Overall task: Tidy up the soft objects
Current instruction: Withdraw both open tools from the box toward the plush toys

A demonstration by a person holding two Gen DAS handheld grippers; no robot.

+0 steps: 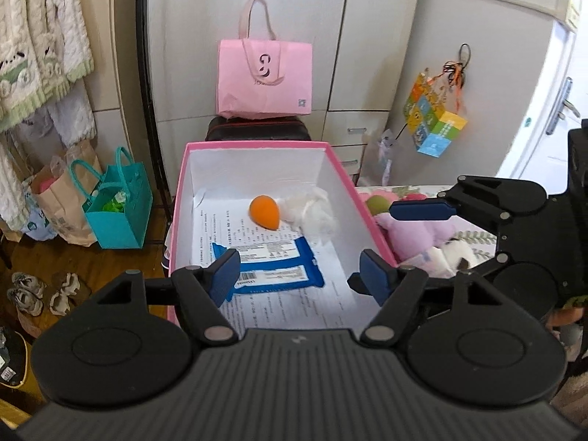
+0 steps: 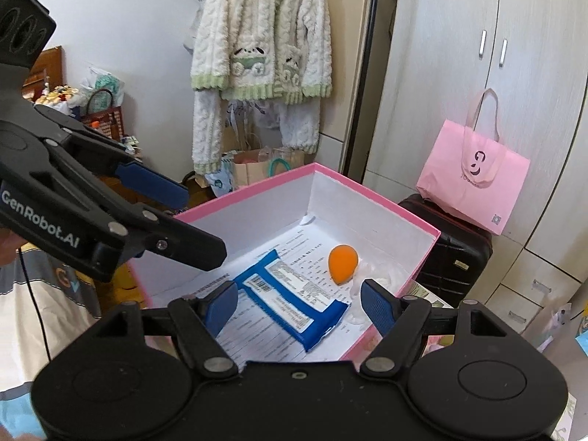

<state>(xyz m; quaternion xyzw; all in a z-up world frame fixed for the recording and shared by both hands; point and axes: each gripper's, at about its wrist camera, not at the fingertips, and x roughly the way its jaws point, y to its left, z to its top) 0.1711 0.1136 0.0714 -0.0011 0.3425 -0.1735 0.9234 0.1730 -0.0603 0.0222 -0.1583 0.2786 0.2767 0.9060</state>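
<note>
Pink-rimmed cardboard box with white interior (image 1: pixel 332 169), open-topped, its floor lined with a printed paper sheet (image 1: pixel 235 228). Contents: one orange teardrop-shaped sponge (image 1: pixel 264 211) toward the far end; one crumpled white soft wad (image 1: pixel 312 209) touching the sponge on its right; two blue-and-white flat wipe packets (image 1: pixel 279 262) side by side, nearer than the sponge and lying on the sheet. Outside the box, just beside its right wall: a lilac plush toy (image 1: pixel 415 231), a green ball-like soft item (image 1: pixel 378 204) with pink plush around it farther back, and a white-and-dark furry item (image 1: pixel 455 253) nearer, all on a floral-patterned surface (image 1: pixel 474 237). Left claw (image 1: pixel 303 272): blue pads apart, empty, held over the near end of the box above the packets. Right claw (image 2: pixel 299 305): blue pads apart, empty, likewise over the near end of the box; in the left wrist view it shows at the right, above the plush items, one blue pad plain. Beyond the box: a black suitcase (image 1: pixel 257 130) carrying a pink paper tote bag (image 1: pixel 264 77), in front of pale cabinet doors (image 1: pixel 205 36). Left of the box on the wooden floor: a teal handled bag (image 1: pixel 121 217), a brown paper bag (image 1: pixel 58 205), and sandals (image 1: pixel 44 292). A cream-and-green knitted cardigan (image 2: pixel 262 44) hangs at far left.
</note>
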